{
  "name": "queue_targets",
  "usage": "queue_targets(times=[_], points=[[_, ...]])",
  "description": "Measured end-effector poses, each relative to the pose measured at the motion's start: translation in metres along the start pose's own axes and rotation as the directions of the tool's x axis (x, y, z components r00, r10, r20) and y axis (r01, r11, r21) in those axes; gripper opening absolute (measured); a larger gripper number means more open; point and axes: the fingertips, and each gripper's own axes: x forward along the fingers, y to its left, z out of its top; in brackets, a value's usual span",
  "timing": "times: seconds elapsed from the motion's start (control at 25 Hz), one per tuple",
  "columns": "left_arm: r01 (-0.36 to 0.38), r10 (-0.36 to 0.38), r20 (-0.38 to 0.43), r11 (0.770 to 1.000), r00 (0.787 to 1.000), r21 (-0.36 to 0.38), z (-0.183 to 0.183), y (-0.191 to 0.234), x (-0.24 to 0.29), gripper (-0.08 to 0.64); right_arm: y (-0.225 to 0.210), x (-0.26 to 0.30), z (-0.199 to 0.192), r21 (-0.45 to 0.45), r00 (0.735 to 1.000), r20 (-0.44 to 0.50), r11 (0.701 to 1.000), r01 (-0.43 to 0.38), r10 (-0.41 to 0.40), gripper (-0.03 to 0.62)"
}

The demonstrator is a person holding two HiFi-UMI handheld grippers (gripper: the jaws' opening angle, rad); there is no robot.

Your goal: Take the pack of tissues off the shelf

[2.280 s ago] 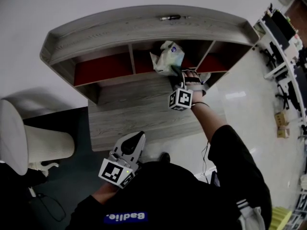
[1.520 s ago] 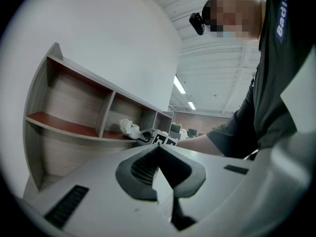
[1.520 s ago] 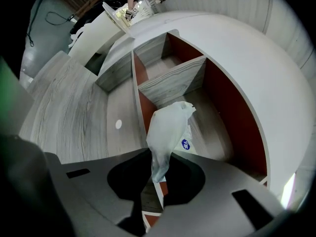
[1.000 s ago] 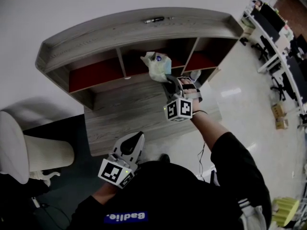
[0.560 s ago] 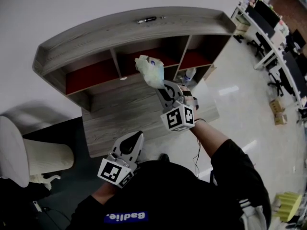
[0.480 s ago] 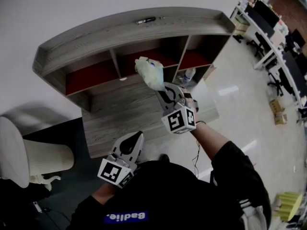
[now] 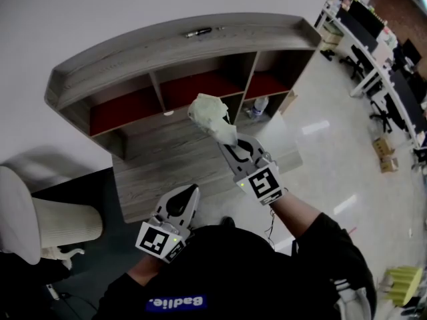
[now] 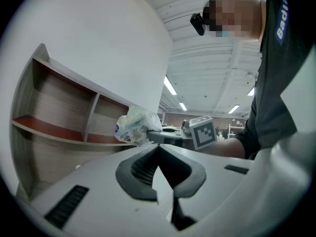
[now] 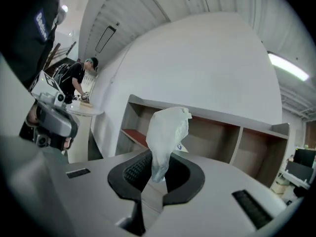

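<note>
Head view: right gripper (image 7: 231,142) clamped narrow on pack of tissues (image 7: 212,115), grip at the pack's near end. Pack out of the shelf (image 7: 100,79), in the air over the desk top (image 7: 160,159), in front of the middle compartment (image 7: 200,85), nearer the desk's back edge than its front. Three compartments side by side, red floors. Dark pen-like item (image 7: 200,31) on the shelf's top board, near its back edge. Bottle (image 7: 261,105) just below the right compartment (image 7: 267,83); cannot tell what carries it. Left gripper (image 7: 189,195) low at the desk's front edge, well apart from the pack.

Left gripper view: jaws together, nothing between. Beyond them, pack in the right gripper, in front of the shelf.

Right gripper view: pads pinched on the pack's lower end, rest of the pack upright above the jaws. Shelf behind, apart from the pack.
</note>
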Motion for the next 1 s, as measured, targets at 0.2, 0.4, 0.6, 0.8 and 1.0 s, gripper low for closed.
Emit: queue_targets(times=[0.2,0.4,0.6,0.8,1.0], points=[[0.01,-0.01,-0.001,1.0,1.0,0.009,-0.001,-0.004,0.0,0.002,0.011,-0.013,0.004,0.168,0.999,0.049,0.985,-0.031,0.023,0.063],[0.014,-0.014,-0.009,1.0,1.0,0.021,-0.004,-0.006,0.001,0.002,0.023,-0.02,0.003,0.258,0.996,0.076,0.965,-0.054,0.035,0.063],[0.02,-0.02,-0.014,1.0,1.0,0.019,0.001,-0.003,0.009,0.002,0.027,-0.022,0.001,0.3,0.995,0.086,0.951,-0.071,0.047,0.064],[0.034,-0.034,0.001,0.999,0.999,0.017,0.006,-0.009,0.01,0.002,0.039,-0.031,-0.002,0.322,0.994,0.089,0.942,-0.095,0.07,0.063],[0.031,-0.031,-0.006,0.999,0.999,0.033,0.006,-0.015,0.002,0.002,0.058,-0.043,0.002,0.335,0.991,0.097,0.934,-0.124,0.096,0.063]])
